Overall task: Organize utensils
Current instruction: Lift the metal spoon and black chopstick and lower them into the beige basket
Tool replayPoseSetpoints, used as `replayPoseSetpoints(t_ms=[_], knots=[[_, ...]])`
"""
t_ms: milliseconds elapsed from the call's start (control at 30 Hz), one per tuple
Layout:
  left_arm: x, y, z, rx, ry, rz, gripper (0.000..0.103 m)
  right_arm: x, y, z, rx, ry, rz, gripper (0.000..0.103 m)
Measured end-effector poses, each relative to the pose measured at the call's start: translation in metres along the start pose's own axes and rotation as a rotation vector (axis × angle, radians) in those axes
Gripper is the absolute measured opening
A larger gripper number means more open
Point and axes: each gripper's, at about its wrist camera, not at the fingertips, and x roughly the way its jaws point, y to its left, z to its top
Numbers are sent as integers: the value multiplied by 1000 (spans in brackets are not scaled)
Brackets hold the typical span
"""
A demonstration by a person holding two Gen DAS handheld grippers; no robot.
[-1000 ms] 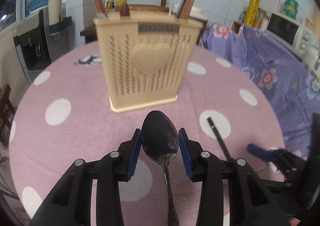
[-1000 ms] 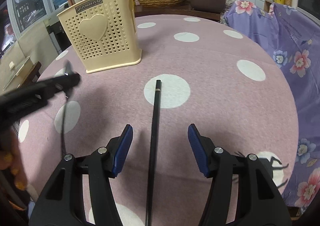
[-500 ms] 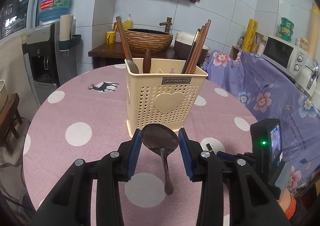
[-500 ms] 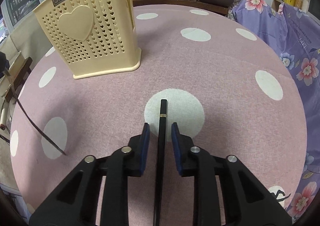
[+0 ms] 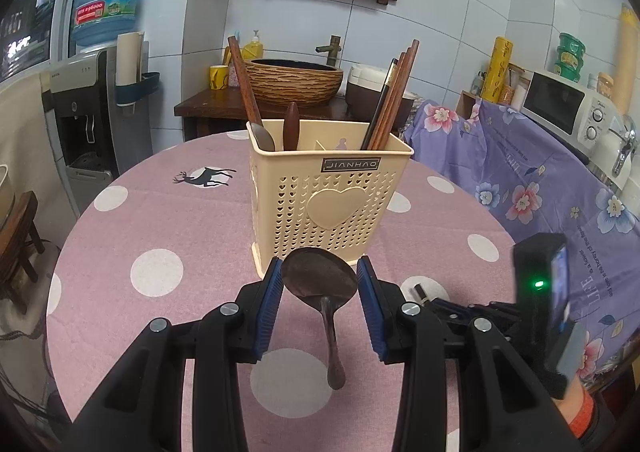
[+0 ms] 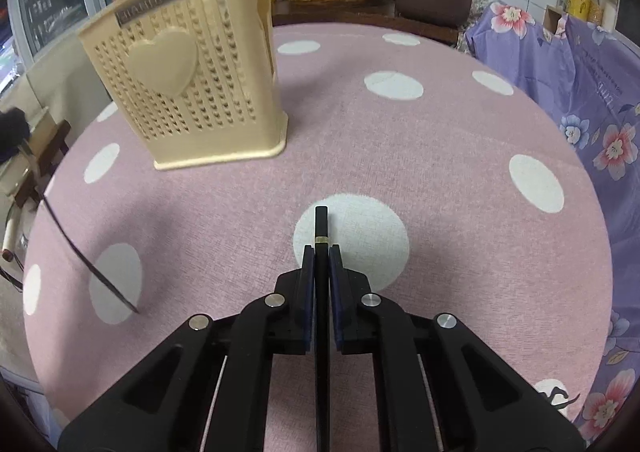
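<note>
Two tools grip: spoon left, half-hidden chopstick right.

We count one cream utensil holder on the table, with one metal spoon and one black chopstick in front of it. Standing inside the holder: two wooden-handled utensils at its left end, roughly four chopsticks at its right end; exact number unclear.
</note>
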Motion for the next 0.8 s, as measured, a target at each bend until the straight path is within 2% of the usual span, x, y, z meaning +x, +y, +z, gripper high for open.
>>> replayPoseSetpoints(t_ms=[167, 333, 433, 600, 800], knots=[[-1, 5, 0, -13, 4, -7, 38, -50, -3, 10, 7, -123, 22, 8], [-2, 8, -1, -18, 5, -9, 38, -114, -12, 27, 43, -276, 85, 8], [-3, 9, -2, -15, 7, -9, 38, -146, -14, 40, 33, -357, 79, 8], [-4, 11, -2, -14, 9, -11, 38, -169, -14, 53, 37, -407, 79, 8], [-3, 17, -2, -23, 15, -17, 38, -165, -9, 59, 35, -405, 92, 8]])
